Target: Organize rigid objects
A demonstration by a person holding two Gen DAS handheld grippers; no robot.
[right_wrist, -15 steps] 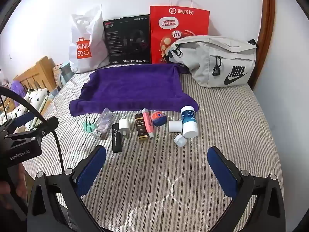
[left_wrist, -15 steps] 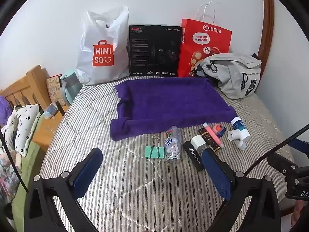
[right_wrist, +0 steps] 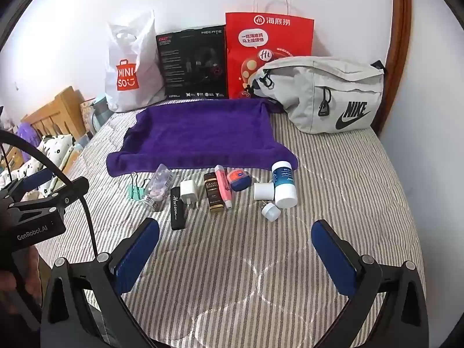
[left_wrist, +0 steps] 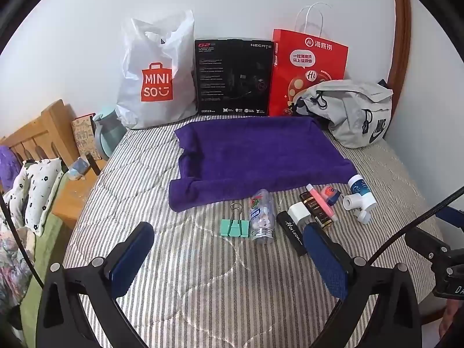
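Note:
A row of small items lies on the striped bed in front of a purple towel [left_wrist: 258, 156] [right_wrist: 200, 133]: a green binder clip [left_wrist: 235, 226] [right_wrist: 135, 192], a clear bottle of candies [left_wrist: 262, 214] [right_wrist: 159, 187], a black Horizon case [left_wrist: 292, 233] [right_wrist: 177, 209], a white charger [left_wrist: 298, 211] [right_wrist: 188, 190], a brown-and-gold box [right_wrist: 214, 192], a pink tube [right_wrist: 223, 185], a blue-and-white bottle [right_wrist: 283, 184] and small white caps [right_wrist: 264, 190]. My left gripper [left_wrist: 229, 253] hangs open above the bed, just short of the clip and bottle. My right gripper [right_wrist: 235, 248] is open too, nearer than the row.
Against the wall stand a white Miniso bag [left_wrist: 156, 75], a black Hecate box [left_wrist: 233, 76] and a red paper bag [left_wrist: 307, 69]. A grey Nike pouch [right_wrist: 327, 95] lies at the back right. A wooden headboard [left_wrist: 37, 136] and pillows border the left side.
Both grippers have drifted only slightly; the items on the bed have not moved.

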